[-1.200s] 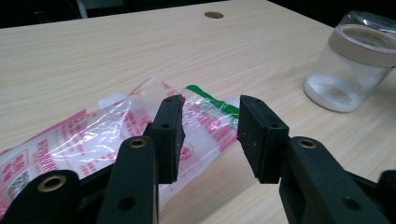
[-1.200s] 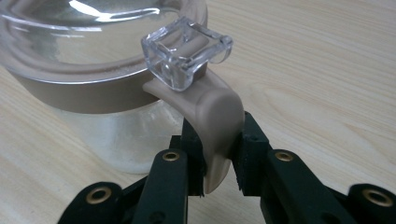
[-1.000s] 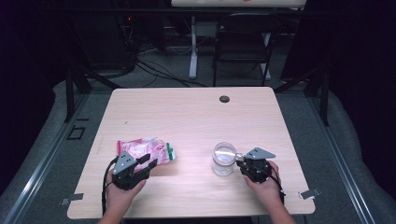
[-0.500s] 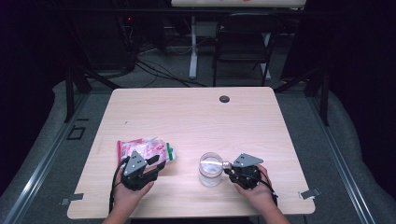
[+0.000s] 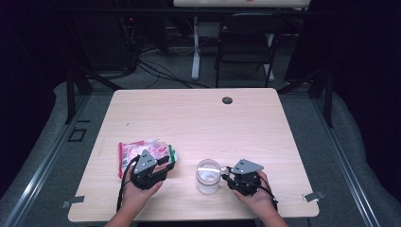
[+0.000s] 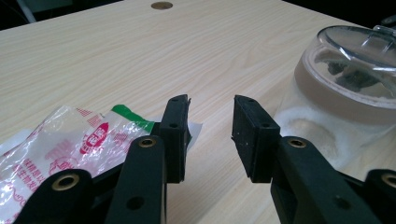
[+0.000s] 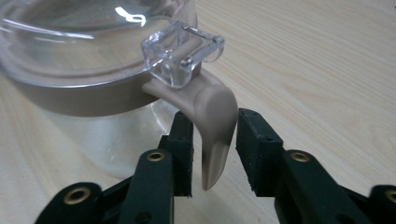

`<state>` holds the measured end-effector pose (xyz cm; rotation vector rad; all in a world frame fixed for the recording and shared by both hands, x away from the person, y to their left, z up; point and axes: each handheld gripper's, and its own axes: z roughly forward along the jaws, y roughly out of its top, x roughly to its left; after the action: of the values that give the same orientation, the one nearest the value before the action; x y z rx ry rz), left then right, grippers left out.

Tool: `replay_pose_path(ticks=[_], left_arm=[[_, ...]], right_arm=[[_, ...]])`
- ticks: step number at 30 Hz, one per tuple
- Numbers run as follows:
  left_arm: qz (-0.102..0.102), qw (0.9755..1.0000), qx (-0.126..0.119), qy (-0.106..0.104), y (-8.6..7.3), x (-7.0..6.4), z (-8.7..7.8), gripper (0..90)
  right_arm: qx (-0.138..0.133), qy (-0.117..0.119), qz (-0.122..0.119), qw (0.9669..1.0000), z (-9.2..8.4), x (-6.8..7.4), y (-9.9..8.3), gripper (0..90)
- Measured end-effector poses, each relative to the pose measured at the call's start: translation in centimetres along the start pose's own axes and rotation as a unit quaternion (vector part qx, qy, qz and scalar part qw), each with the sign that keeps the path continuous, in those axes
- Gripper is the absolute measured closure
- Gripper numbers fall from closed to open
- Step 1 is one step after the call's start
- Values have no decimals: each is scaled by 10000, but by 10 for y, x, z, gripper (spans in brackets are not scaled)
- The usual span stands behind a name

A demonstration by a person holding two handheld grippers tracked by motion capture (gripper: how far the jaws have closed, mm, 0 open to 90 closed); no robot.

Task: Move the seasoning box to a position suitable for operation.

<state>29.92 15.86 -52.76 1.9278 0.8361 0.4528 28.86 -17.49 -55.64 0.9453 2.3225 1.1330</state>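
Note:
A clear jar (image 5: pixel 208 176) with a clear lid and a beige band stands near the table's front edge; white grains lie in its bottom (image 6: pixel 308 128). My right gripper (image 5: pixel 226 174) is just right of it. Its jaws have just been opening and now stand either side of the jar's beige latch (image 7: pixel 212 109) without pressing on it. A red, white and green plastic packet (image 5: pixel 142 150) lies to the left. My left gripper (image 5: pixel 164 164) hovers over its right corner (image 6: pixel 126 122), jaws just closing but still apart, with bare table between them (image 6: pixel 210 135).
The light wooden table (image 5: pixel 198 123) has a dark round grommet (image 5: pixel 227 100) at its far edge. A chair (image 5: pixel 246 42) and cables stand on the floor beyond. The jar (image 6: pixel 345 84) stands close to the right of my left gripper's jaws.
The jar and my right gripper have slid left and nearer the front edge. My left gripper has shifted right along the packet, toward the jar.

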Motion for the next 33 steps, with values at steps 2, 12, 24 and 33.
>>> replay_pose_path(ticks=[2,12,24,33], left_arm=[[6,10000,-16,-52,2,-1,3,670],[109,9998,-46,-160,11,-6,10,690],[98,9995,108,-293,40,-16,15,837],[137,9943,662,-823,59,-26,42,900]], right_arm=[[-59,117,80,9999,-9,1,-3,649],[-165,-14,157,9997,-41,3,-6,662],[-255,-348,428,9982,-69,2,14,749],[-90,-436,1278,9908,-68,-14,48,796]])
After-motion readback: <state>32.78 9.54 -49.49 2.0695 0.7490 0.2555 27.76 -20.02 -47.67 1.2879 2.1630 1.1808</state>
